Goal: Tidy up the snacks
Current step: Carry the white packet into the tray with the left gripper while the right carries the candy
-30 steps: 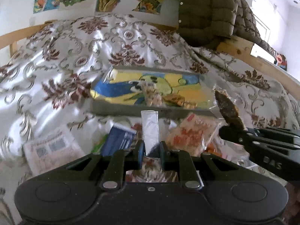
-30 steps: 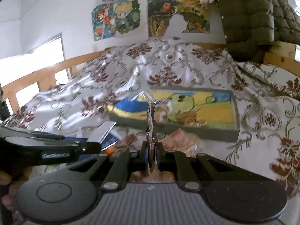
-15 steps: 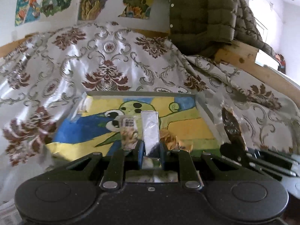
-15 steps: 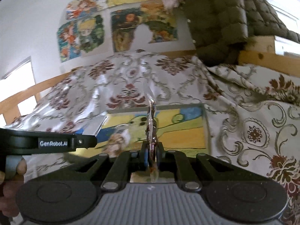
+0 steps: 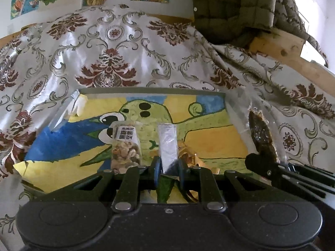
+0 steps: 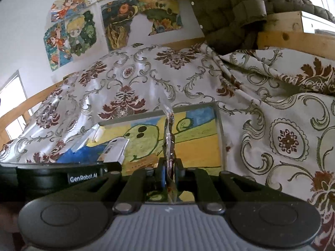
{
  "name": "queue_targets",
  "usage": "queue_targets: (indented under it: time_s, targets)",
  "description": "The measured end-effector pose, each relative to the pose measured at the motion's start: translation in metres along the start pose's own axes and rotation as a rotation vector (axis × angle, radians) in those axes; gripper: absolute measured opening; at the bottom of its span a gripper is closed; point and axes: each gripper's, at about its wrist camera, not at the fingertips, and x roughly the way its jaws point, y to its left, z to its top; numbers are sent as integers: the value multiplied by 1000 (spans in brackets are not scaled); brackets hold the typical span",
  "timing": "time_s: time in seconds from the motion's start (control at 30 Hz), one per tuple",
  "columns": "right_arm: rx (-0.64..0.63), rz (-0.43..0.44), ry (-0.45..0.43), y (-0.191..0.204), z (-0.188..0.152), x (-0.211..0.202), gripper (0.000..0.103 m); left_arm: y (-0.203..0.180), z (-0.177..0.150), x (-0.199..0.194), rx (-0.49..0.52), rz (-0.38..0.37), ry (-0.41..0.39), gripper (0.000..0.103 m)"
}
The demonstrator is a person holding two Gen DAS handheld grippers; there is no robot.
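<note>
We see left tool (image 5: 168, 168) clamping crinkled silver foil packet (image 5: 167, 144), long axis upright, above painted tray (image 5: 209, 144) on bed. Right tool (image 6: 168, 174) pinches flat clear-wrapped dark snack (image 5: 261, 136), edge up.

Behind the bed you had a floral bedspread (image 5: 108, 48) draped up to the wall, white satin with maroon medallions. Above the bedspread, cartoon posters (image 6: 71, 35) were stuck to the wall. To the right of the bedspread, an olive quilted jacket (image 5: 230, 10) hung over a wooden rail (image 5: 286, 48).
</note>
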Motion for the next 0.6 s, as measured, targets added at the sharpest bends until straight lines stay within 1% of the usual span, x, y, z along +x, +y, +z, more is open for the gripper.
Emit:
queue_targets:
  time_s: [0.17, 0.3, 0.37, 0.43, 0.5, 0.57, 0.6]
  targets:
    - [35, -10, 25, -6, 2, 10, 11, -2, -3, 10, 7, 20, 60, 19]
    - [26, -12, 38, -6, 1, 13, 12, 0, -7, 12, -13, 27, 93, 20]
    - [27, -21, 42, -6, 0, 13, 16, 2, -7, 11, -20, 30, 101, 22]
    - [29, -24, 40, -6, 1, 12, 18, 2, -7, 9, -15, 39, 106, 23]
    - [27, -24, 31, -6, 3, 9, 24, 3, -5, 6, -17, 42, 110, 27]
    - [28, -25, 14, -6, 6, 5, 38, 5, -3, 1, -30, 40, 111, 34]
    - [28, -23, 5, -7, 7, 3, 40, 6, -2, -1, -37, 40, 109, 37]
